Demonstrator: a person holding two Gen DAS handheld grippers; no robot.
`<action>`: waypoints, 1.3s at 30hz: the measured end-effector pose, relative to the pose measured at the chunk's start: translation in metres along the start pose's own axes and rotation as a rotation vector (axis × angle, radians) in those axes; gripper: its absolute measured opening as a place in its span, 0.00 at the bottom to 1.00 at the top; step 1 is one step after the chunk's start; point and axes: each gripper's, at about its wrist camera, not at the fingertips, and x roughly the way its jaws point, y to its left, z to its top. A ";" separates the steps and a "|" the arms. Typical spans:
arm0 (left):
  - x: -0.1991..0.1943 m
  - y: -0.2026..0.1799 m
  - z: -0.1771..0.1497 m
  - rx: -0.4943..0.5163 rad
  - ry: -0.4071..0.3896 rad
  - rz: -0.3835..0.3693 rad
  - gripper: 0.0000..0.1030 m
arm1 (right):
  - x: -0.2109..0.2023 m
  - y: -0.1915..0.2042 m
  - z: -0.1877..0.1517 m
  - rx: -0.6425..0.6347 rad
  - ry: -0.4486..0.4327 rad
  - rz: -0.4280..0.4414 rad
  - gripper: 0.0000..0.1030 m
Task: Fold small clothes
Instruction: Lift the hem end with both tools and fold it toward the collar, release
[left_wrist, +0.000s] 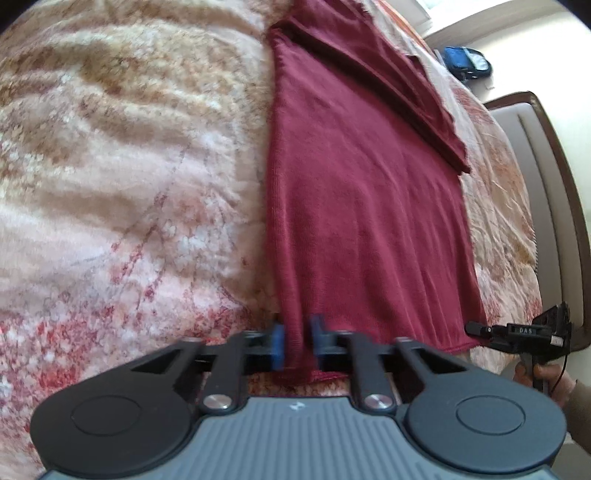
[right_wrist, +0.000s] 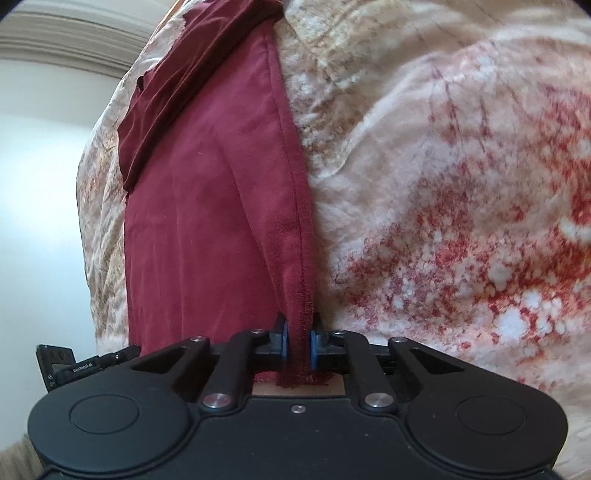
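Observation:
A dark red knit garment (left_wrist: 362, 206) lies flat and long on the bed, with a sleeve folded across its far part. My left gripper (left_wrist: 297, 345) is shut on the garment's near left corner at the hem. My right gripper (right_wrist: 297, 345) is shut on the garment (right_wrist: 207, 206) at its near right corner, along the side seam. The right gripper also shows in the left wrist view (left_wrist: 517, 332), at the garment's right corner. The left gripper shows in the right wrist view (right_wrist: 85, 363) at the lower left.
A plush blanket with a pink, red and beige pattern (left_wrist: 129, 166) covers the bed. A padded headboard (left_wrist: 535, 166) runs along the right. A blue bag (left_wrist: 465, 61) sits beyond the bed. A white wall (right_wrist: 44, 184) is at the left of the right wrist view.

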 end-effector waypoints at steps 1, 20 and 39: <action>-0.003 -0.002 -0.002 0.012 -0.008 -0.006 0.05 | -0.003 0.001 0.000 -0.008 -0.004 0.002 0.08; -0.034 0.021 -0.036 -0.038 0.036 -0.026 0.05 | -0.032 -0.021 -0.034 0.020 0.060 0.050 0.08; -0.025 0.005 -0.029 0.037 0.108 0.004 0.42 | -0.034 -0.012 -0.032 -0.062 0.077 -0.002 0.13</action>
